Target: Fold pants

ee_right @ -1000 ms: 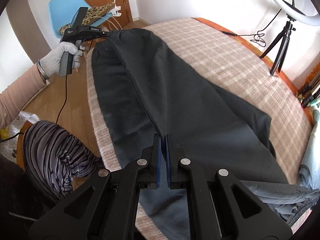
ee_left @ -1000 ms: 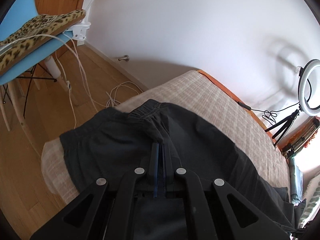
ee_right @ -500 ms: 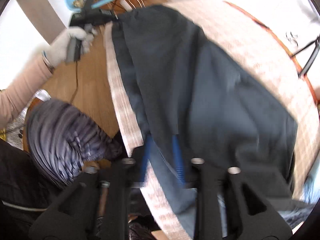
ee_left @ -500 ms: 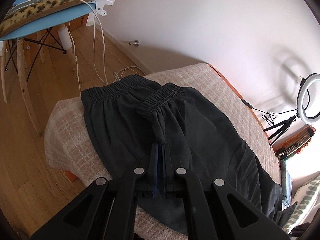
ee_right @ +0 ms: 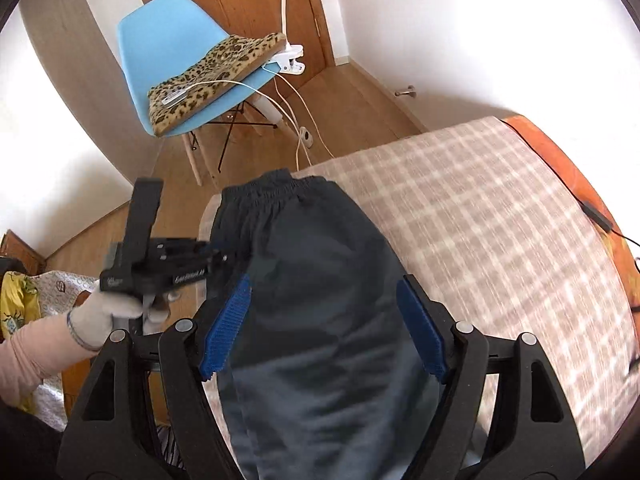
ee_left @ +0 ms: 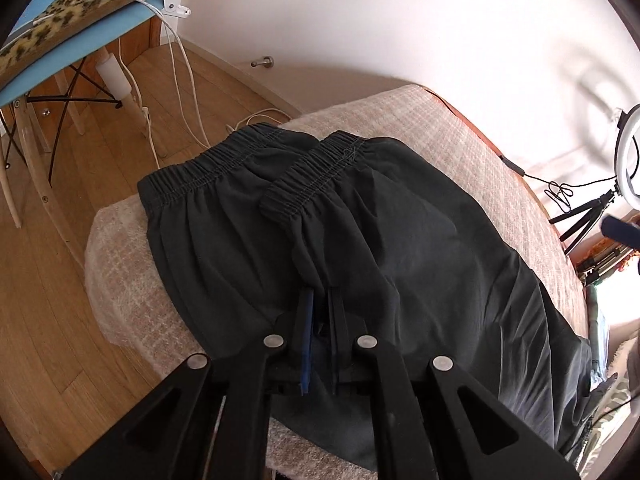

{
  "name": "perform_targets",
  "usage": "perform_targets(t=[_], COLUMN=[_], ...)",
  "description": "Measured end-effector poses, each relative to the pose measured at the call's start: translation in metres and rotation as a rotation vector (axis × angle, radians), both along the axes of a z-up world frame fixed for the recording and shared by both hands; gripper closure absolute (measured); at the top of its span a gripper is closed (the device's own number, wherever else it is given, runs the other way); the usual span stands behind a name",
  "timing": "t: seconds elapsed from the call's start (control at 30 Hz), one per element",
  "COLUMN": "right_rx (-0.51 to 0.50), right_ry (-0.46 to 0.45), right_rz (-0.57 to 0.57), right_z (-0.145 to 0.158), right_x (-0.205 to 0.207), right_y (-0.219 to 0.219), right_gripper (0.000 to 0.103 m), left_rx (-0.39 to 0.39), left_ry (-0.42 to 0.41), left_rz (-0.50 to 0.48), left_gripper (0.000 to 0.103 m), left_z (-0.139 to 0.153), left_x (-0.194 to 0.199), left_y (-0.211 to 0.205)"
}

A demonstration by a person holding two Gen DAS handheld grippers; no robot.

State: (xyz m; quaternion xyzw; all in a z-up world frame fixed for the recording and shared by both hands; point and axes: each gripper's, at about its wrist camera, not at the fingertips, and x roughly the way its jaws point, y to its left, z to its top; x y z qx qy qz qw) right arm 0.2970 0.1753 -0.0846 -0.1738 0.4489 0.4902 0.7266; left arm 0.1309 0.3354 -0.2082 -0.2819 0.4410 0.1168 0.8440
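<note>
The pants point(ee_left: 400, 240) lie across the bed point(ee_left: 472, 148) at frame centre, folded lengthwise, one waistband half overlapping the other. Left claw point(ee_left: 320, 300) is nearly closed, pinching a fabric ridge below the waistband. Right claw point(ee_right: 320, 320) stands wide open above the cloth, gripping nothing. Judged step: completing the lengthwise fold; next, release left, regrasp for the crosswise fold.

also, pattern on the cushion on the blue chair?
Leopard print, tan with dark spots: the cushion on the blue chair shows best in the right wrist view.
</note>
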Motion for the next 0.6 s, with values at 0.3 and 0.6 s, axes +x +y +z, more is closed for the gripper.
perform_targets(t=[0.3, 0.6], right_rx=[-0.063, -0.090], right_ry=[0.068, 0.087], right_rz=[0.027, 0.056], right_z=[-0.073, -0.104], right_x=[0.051, 0.054], right_y=[0.101, 0.125], right_gripper=[0.025, 0.084], left_rx=[-0.076, -0.088], left_ry=[-0.006, -0.005], left_rz=[0.043, 0.040], left_gripper=[0.099, 0.099], left_z=[0.001, -0.003], left_x=[0.006, 0.017], left_y=[0.022, 0.023])
